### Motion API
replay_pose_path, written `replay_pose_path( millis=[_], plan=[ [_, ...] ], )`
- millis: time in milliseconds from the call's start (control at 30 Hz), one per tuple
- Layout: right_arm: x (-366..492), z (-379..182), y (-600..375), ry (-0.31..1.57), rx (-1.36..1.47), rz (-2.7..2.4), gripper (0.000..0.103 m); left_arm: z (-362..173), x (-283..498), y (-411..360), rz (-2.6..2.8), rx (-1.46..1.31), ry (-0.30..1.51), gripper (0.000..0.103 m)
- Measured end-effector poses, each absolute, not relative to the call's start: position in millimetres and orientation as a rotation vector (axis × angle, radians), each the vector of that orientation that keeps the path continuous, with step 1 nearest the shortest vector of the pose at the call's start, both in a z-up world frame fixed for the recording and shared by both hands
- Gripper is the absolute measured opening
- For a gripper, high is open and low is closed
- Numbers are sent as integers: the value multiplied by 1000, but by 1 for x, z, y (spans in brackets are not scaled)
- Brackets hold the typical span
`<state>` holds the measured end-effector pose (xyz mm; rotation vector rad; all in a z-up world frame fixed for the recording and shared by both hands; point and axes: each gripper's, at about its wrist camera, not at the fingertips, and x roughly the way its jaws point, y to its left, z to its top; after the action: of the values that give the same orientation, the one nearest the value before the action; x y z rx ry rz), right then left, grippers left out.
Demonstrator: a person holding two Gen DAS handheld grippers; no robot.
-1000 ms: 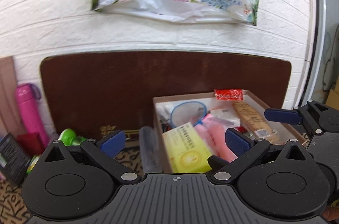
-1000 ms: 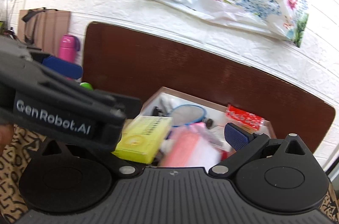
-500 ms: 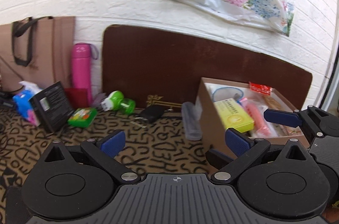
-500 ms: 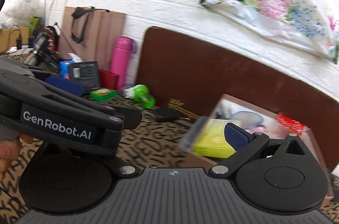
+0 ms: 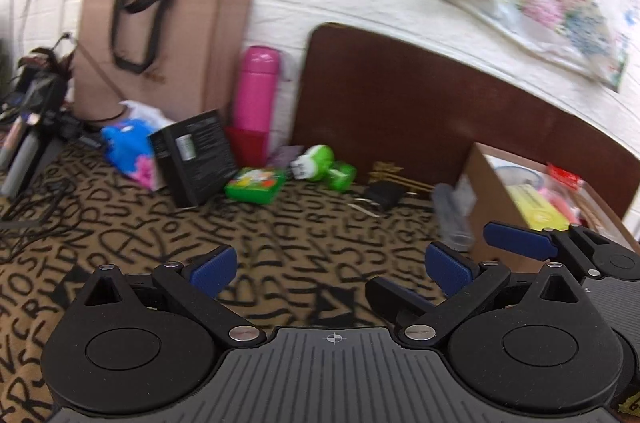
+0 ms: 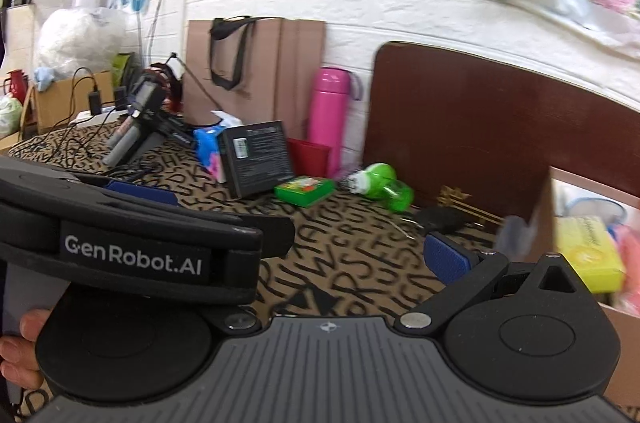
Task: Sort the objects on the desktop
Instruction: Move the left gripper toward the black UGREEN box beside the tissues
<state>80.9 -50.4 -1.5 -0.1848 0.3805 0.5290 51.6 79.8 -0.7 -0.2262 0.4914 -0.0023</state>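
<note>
Left gripper (image 5: 332, 265) jaws apart, empty, over the lettered cloth (image 5: 120, 223). Right gripper (image 6: 348, 251) also spread, empty. Cardboard box (image 5: 486, 199) at 3 o'clock; green box (image 5: 256, 185), black box (image 5: 196, 157) at 11.

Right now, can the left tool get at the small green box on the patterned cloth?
Probably yes. The left tool is open and empty, with bare cloth between it and the green box. The black box leans close beside it, though.
</note>
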Motion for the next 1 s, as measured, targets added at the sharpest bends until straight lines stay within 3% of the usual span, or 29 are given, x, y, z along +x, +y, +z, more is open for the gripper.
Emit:
replay_pose_path(
  millis=[1000],
  plan=[
    [215, -33, 63, 415, -368, 769, 103, -36, 164, 217, 199, -334, 575, 103]
  ],
)
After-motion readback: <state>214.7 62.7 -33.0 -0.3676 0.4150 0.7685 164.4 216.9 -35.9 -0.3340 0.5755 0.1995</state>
